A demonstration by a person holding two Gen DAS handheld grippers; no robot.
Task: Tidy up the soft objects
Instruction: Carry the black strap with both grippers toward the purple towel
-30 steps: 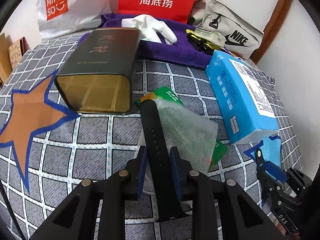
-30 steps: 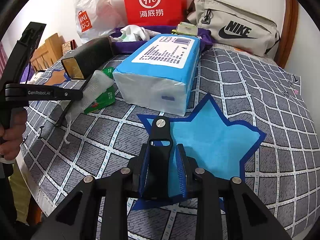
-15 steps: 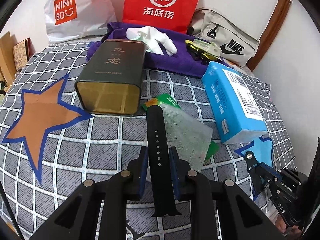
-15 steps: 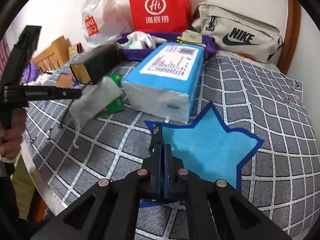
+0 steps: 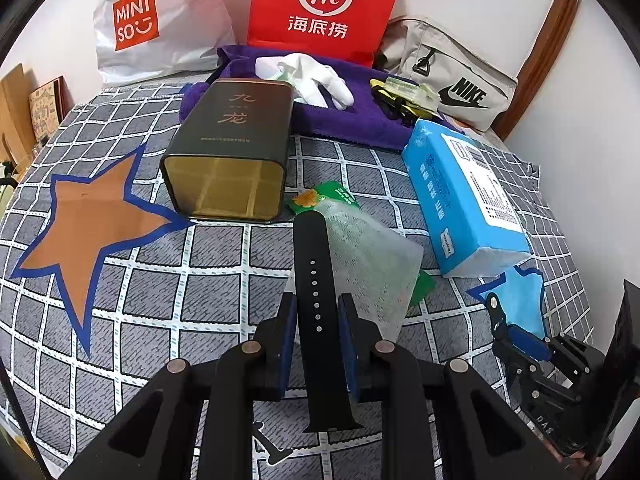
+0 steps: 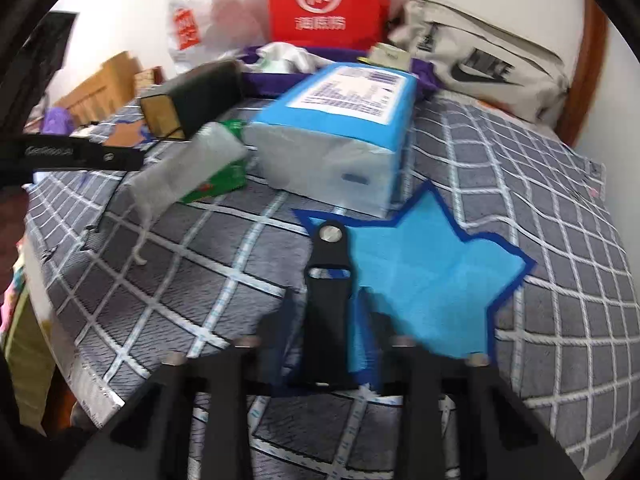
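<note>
My left gripper [image 5: 317, 300] is shut on a black watch strap [image 5: 312, 248] with holes, pinched by its edges and pointing forward over the bed. A white mesh pouch [image 5: 372, 264] lies under and beside it, over a green packet [image 5: 332, 196]; I cannot tell whether the pouch is caught too. My right gripper [image 6: 325, 296] hovers over a blue star [image 6: 432, 272]. Its jaws are opening, with a short black strap piece [image 6: 328, 264] with a metal stud between them. A sliver of blue shows beside that piece. This view is blurred.
A dark tin [image 5: 232, 148] lies on its side beside an orange star [image 5: 92, 220]. A blue tissue pack [image 5: 460, 196] sits right of the pouch. Behind are a purple towel [image 5: 348, 120] with a white glove [image 5: 312, 76], a grey Nike bag [image 5: 452, 80], and red and white shopping bags.
The left gripper rose and drew back a little, still holding the strap. The right jaws stood apart, closed tight, and now stand apart again around the stud piece.
</note>
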